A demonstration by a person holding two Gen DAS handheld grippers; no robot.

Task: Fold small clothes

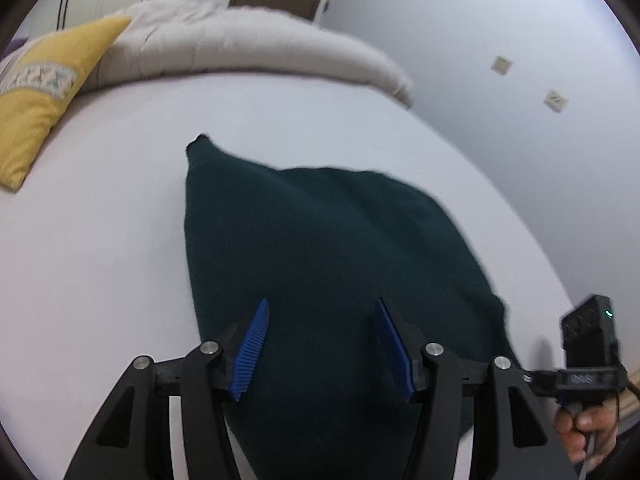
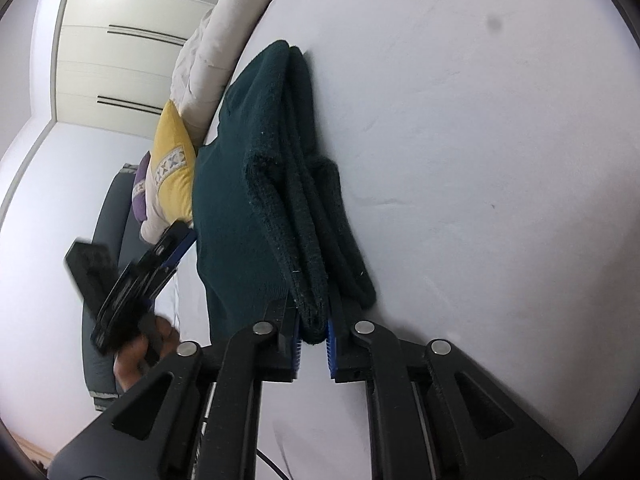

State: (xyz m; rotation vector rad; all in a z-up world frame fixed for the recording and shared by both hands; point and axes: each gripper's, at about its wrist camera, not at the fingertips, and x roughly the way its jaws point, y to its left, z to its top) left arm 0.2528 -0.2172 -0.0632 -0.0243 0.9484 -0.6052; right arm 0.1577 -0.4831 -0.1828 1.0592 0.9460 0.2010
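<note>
A dark green knitted garment (image 1: 320,248) lies folded on the white bed sheet (image 1: 100,240). My left gripper (image 1: 322,312) is open and empty, with its blue pads (image 1: 252,352) spread over the garment's near part. My right gripper (image 2: 313,320) is shut on the thick folded edge of the garment (image 2: 288,184) and holds several layers bunched between its blue pads (image 2: 330,344). The left gripper also shows in the right wrist view (image 2: 176,248), beside the garment's left side. Part of the right gripper's body shows at the right edge of the left wrist view (image 1: 588,344).
A yellow patterned cushion (image 1: 36,92) and a rolled beige duvet (image 1: 248,48) lie at the far end of the bed. A white wall (image 1: 500,40) with two small plates runs along the bed's right. A wardrobe (image 2: 116,60) and a dark blue chair (image 2: 108,216) stand beyond.
</note>
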